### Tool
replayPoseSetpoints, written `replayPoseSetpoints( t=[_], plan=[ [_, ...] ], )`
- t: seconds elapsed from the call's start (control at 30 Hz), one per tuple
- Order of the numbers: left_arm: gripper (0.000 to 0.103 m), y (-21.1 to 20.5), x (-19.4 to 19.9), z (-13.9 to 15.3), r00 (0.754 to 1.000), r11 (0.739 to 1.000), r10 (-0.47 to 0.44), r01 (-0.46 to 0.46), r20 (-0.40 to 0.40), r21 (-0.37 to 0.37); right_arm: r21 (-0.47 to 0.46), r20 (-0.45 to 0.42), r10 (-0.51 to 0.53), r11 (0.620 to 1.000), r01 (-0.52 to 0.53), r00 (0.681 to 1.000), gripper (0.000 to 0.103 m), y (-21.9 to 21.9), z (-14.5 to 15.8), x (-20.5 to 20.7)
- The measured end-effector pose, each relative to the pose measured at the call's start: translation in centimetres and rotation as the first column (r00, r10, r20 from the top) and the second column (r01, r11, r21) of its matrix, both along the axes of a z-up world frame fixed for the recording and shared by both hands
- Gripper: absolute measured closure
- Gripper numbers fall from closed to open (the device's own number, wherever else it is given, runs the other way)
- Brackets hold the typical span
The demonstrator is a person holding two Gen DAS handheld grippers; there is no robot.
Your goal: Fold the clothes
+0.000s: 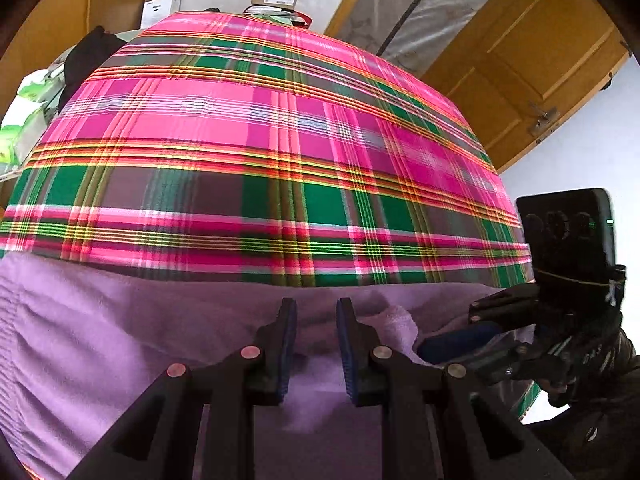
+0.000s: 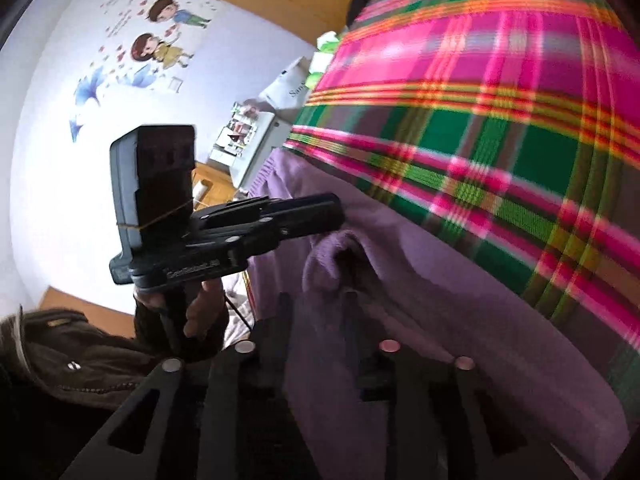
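I am at the near edge of the purple garment (image 1: 100,344), which lies spread over the plaid cloth (image 1: 280,140) covering the bed; the job in hand looks to me like the first fold, the edge being gathered for lifting.

My left tongs (image 1: 316,344) hover over the purple cloth with the jaws apart; the blue pads (image 1: 289,344) press on nothing that I can see, and only flat fabric shows in the gap, so I call them released.

My right tongs (image 2: 316,320) sit at a raised fold of the same garment (image 2: 340,248); the ridge of cloth runs up between the two fingers, yet the jaws stand parted and I see no pinch on it; from the left wrist view the right tongs (image 1: 480,332) lie just beside the bunched cloth, one blue pad showing bare; released too, I judge, with the cloth between them.

In the right wrist view my left hand (image 2: 200,308) holds its handle beyond the bed's edge.

Next, I judge, both tongs must close on the near hem, each on its own stretch well apart from the other, then carry it together across the garment; grabbing the plaid beneath would spoil it.
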State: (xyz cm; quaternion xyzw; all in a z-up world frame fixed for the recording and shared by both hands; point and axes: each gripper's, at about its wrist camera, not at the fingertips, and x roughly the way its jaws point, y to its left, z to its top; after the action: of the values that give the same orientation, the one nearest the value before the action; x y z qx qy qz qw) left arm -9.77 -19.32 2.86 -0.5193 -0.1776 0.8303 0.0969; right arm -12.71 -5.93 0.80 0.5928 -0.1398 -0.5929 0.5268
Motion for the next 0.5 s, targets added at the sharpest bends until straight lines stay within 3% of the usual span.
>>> replayPoseSetpoints(
  t=[0.5],
  plan=[
    [0.082, -1.6, 0.2, -0.7, 0.999, 0.998, 0.04, -0.04, 0.006, 0.039, -0.004, 0.11, -0.006, 1.0, 0.006, 0.994, 0.069, -3.1, -2.2, -2.5]
  ],
)
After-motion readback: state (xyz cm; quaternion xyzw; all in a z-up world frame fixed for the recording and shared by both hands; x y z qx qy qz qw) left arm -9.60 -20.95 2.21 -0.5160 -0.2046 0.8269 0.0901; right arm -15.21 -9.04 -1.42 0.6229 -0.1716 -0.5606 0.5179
